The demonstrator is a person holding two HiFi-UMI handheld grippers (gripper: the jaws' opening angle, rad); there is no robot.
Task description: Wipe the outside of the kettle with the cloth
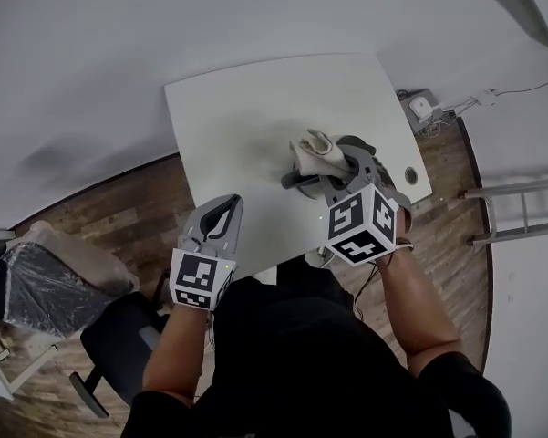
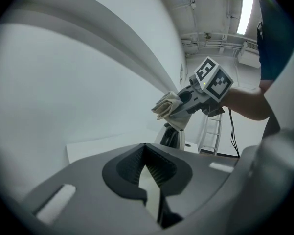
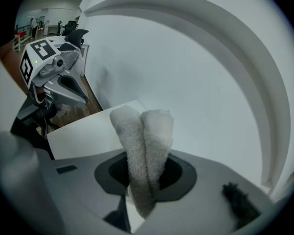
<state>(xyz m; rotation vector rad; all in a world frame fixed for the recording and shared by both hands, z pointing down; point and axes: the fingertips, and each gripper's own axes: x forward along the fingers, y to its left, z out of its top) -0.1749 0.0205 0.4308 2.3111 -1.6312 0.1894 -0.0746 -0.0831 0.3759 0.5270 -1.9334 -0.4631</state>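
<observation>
cloth point(image 3: 142, 143) in right gripper point(image 1: 331, 165), kettle point(image 2: 172, 137) beneath — half-hidden

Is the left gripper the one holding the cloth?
No, the cloth is clamped in the right gripper; the left gripper has nothing between its jaws.

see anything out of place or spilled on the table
Nothing stands out. The kettle seems upright on the white table, the cloth is bunched in the right tongs above it, and the left tongs are shut and empty.
</observation>
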